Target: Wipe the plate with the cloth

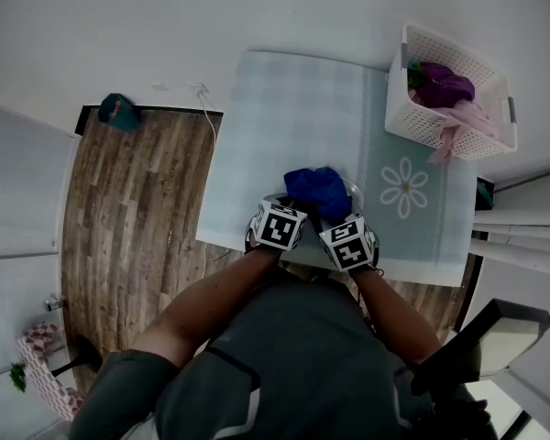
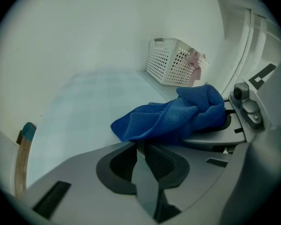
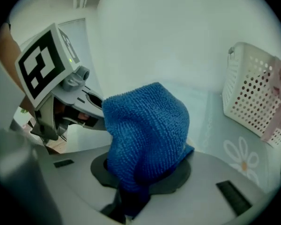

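A blue cloth (image 1: 316, 191) lies bunched over a pale plate (image 1: 355, 191), of which only bits of rim show, above the table's near edge. My right gripper (image 1: 335, 211) is shut on the blue cloth (image 3: 145, 130), which bulges up from between its jaws (image 3: 131, 196). My left gripper (image 1: 282, 202) sits close beside it on the left. Its jaws (image 2: 143, 161) are shut on a thin pale edge that looks like the plate's rim. The cloth (image 2: 173, 116) hangs just beyond them, to the right.
The table (image 1: 293, 108) has a pale blue-green cover with a daisy print (image 1: 404, 187). A white perforated basket (image 1: 454, 90) holding purple and pink fabric stands at the far right corner. Wooden floor (image 1: 137, 218) lies to the left.
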Tool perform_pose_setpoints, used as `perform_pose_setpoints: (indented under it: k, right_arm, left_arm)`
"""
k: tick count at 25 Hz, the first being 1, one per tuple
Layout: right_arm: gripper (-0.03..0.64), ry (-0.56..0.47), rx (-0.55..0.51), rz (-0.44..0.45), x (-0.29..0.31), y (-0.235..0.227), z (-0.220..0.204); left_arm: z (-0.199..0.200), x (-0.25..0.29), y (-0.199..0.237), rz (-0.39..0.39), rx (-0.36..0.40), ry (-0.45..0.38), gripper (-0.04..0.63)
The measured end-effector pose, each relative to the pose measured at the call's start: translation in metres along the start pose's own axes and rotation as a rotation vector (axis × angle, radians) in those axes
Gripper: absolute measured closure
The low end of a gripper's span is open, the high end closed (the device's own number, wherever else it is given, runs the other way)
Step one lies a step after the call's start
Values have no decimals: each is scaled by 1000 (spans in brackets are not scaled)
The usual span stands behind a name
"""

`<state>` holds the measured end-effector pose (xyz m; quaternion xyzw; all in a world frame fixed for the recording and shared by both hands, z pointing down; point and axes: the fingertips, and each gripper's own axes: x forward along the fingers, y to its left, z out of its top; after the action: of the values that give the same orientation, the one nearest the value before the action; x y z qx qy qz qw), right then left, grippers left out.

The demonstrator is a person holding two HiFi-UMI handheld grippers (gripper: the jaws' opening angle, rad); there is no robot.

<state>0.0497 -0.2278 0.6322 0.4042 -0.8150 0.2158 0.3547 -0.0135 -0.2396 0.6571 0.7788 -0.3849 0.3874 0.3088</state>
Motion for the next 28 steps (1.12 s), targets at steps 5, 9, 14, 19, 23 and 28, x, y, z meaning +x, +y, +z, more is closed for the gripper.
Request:
perform_pose_setpoints:
  k: [5, 9, 14, 19, 23, 28]
  right_arm:
    - [508, 9, 54, -84, -22, -40, -20]
    - [508, 19, 94, -139, -41, -63, -28]
    - [508, -37, 85, -90, -55, -38, -10]
    - [508, -84, 56, 121, -24, 32, 21]
    - [508, -31, 20, 130, 3, 47, 15]
    - [508, -1, -109, 87, -3, 46, -2]
  left_arm:
    - [0, 0, -1, 19, 21, 11, 538]
    - [1, 1, 0, 7, -3, -10, 538]
    - [3, 0, 0, -7, -17, -34, 538]
    - [2, -1, 0, -20, -7, -30, 538]
    - [1, -1, 1, -10, 9, -6, 545]
    - [0, -1, 1, 32, 24, 19, 549]
